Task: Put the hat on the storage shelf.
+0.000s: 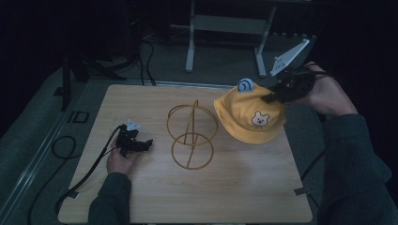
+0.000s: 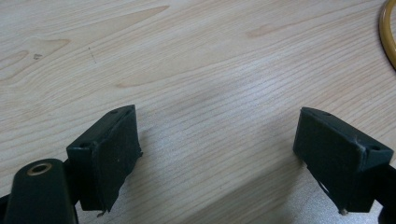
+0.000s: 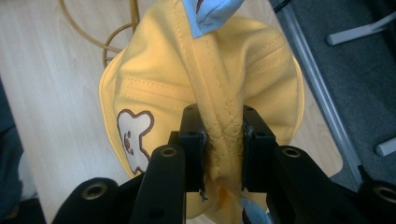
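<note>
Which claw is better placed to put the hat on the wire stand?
Right. The right claw is already shut on the yellow hat, held beside the wire stand; the left claw is open and low over the table.

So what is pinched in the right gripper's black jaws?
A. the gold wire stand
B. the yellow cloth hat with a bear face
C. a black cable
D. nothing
B: the right gripper has its jaws squeezed on a fold of the yellow cloth hat, held up beside the gold wire stand.

Yellow bucket hat [image 1: 248, 115] with white bear patch outlined brown and light-blue ear, gold wire stand [image 1: 191, 136], pale woodgrain table [image 1: 141, 197], black grippers.
</note>
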Action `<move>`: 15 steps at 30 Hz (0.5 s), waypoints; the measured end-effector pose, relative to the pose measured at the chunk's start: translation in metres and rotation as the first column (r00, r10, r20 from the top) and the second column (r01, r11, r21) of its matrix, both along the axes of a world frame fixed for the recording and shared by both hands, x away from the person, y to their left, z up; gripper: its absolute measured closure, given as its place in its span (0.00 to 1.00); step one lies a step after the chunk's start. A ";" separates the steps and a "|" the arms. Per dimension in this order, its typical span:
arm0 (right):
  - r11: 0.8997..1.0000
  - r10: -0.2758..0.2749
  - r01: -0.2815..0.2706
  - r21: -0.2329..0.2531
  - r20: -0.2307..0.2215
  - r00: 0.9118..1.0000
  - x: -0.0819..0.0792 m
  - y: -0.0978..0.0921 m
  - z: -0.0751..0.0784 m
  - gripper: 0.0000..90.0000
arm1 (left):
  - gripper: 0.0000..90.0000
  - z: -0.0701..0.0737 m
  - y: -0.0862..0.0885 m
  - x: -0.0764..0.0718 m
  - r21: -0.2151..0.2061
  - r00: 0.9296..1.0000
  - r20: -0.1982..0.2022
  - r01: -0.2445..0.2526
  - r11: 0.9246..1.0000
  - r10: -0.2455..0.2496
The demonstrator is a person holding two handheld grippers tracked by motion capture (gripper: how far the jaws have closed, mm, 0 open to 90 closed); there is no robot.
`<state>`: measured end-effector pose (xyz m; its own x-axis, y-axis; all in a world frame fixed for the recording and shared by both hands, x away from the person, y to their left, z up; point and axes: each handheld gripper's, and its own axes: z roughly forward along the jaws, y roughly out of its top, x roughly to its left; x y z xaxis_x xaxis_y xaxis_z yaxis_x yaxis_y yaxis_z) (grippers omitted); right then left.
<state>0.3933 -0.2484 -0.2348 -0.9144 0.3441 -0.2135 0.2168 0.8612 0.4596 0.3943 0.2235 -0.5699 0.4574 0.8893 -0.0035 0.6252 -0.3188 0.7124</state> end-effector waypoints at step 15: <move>1.000 -0.007 0.006 0.028 0.026 1.000 0.002 0.005 0.003 0.83 | 0.16 0.000 0.000 0.000 0.000 1.000 0.000 0.000 1.000 0.000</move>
<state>0.3952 -0.2435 -0.2320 -0.9064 0.3558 -0.2277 0.2096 0.8468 0.4889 0.3943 0.2235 -0.5699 0.4574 0.8893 -0.0035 0.6252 -0.3187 0.7125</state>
